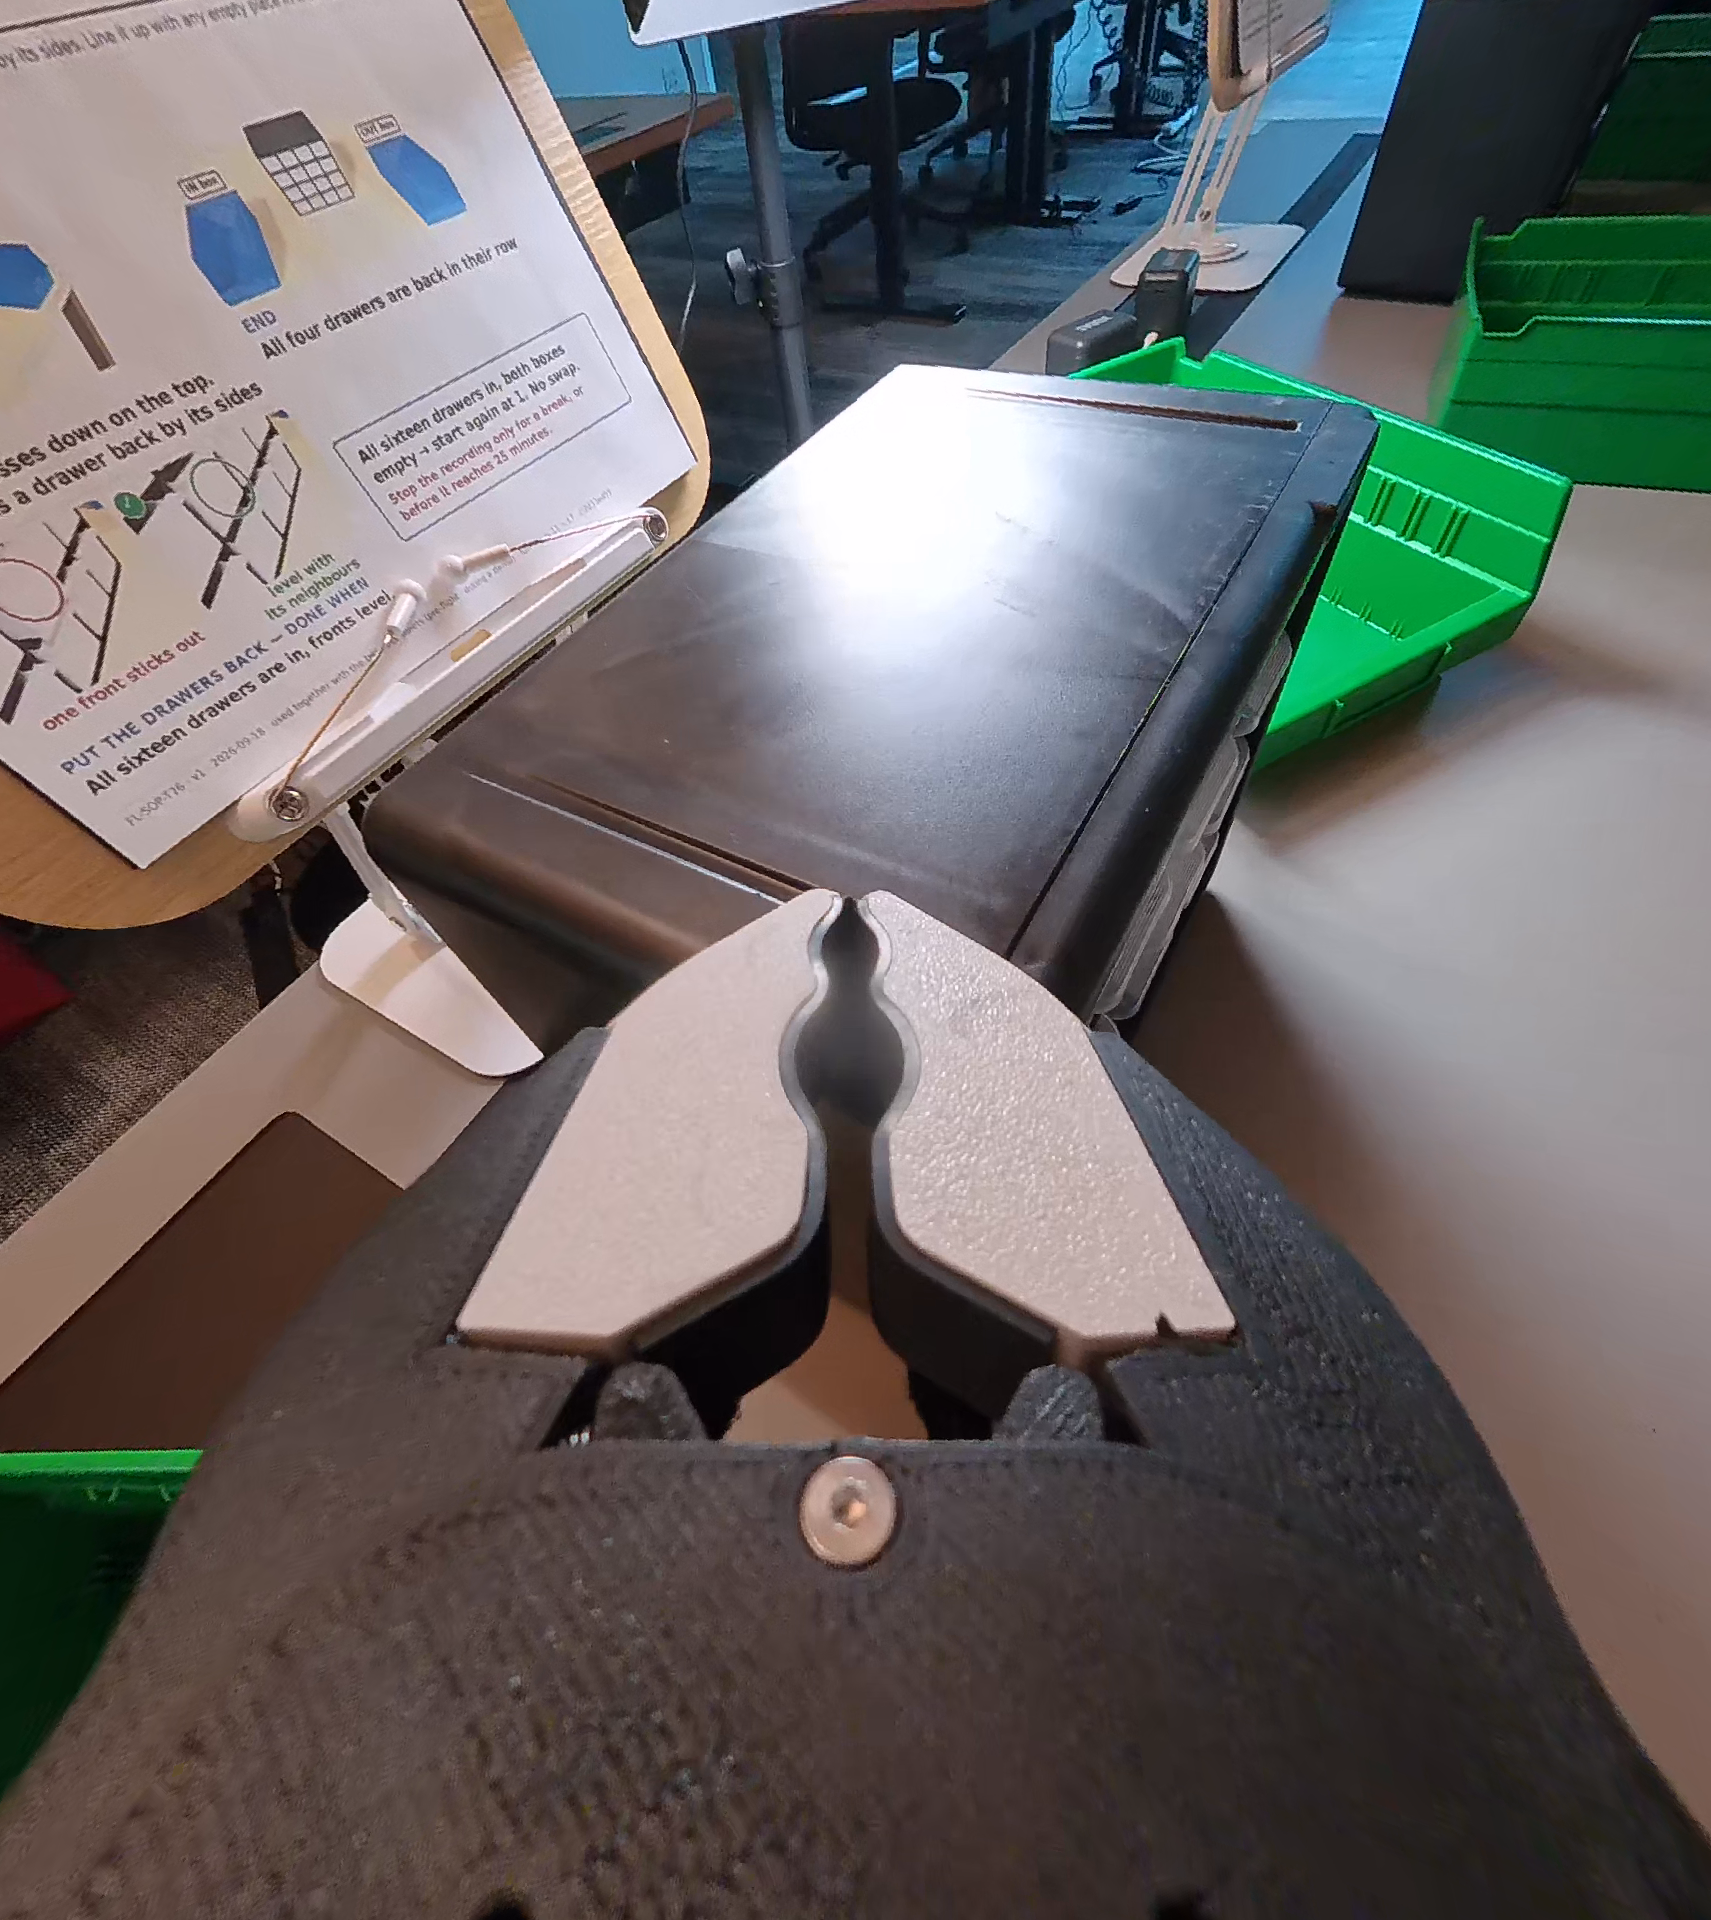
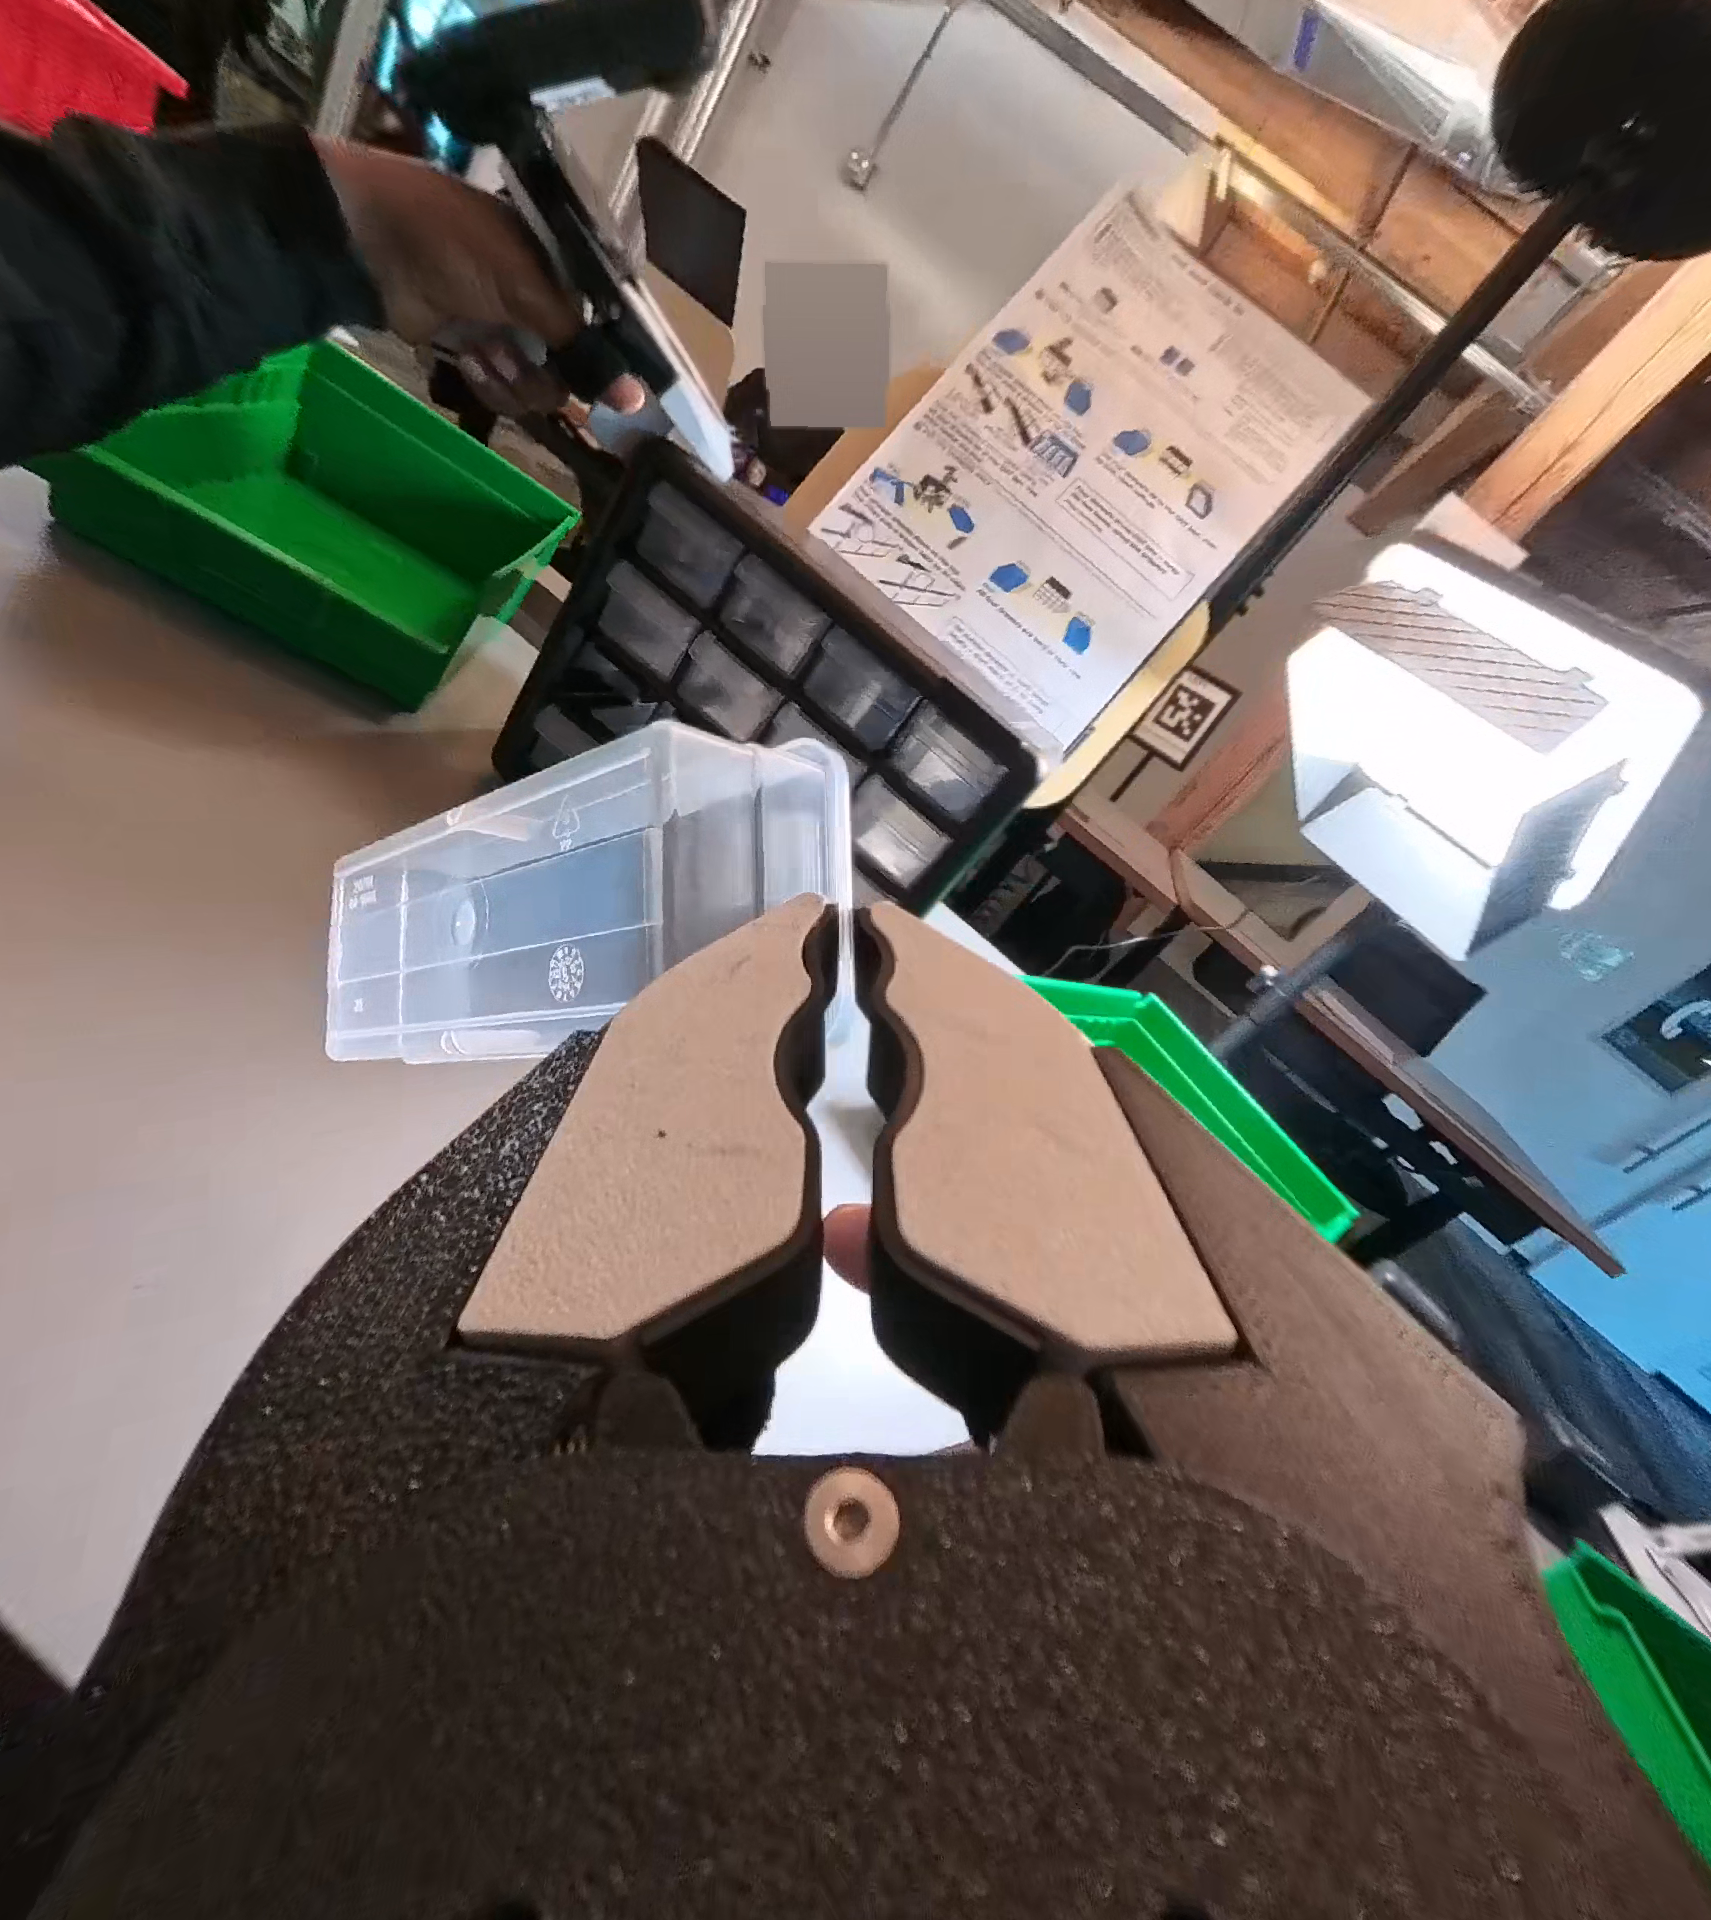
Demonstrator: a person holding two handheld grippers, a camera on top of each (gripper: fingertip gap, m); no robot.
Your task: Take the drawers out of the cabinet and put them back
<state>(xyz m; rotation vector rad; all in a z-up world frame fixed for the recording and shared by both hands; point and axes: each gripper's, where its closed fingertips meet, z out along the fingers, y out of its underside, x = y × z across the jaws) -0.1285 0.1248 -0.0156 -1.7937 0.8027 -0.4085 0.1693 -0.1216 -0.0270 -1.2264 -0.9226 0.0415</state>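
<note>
Clear plastic drawer [image 2: 560, 894] pinched by one thin wall in the right hand-held gripper [image 2: 846, 920], held in the air near the black cabinet [image 2: 768, 665].

Left hand-held gripper [image 1: 846, 914], closed on nothing, hovers at the cabinet's top [image 1: 892, 634]; I judge it should press down there while the right levels the drawer, lines it up with an open slot above the worktop [image 2: 103, 935] and slides it in straight.

Colour rundown: the cabinet [image 1: 892, 644] is glossy black, and its drawers [image 2: 778, 623] look smoky dark behind the black grid front. The drawer [image 2: 560, 904] pinched in the right gripper [image 2: 846, 920] is clear, see-through plastic. Bins [image 2: 311, 540] are bright green, the table [image 1: 1505, 935] pale grey-beige. Both grippers have light grey pads [image 1: 695, 1132] on textured black bodies. The instruction sheet [image 1: 207, 364] is white with blue pictures.
</note>
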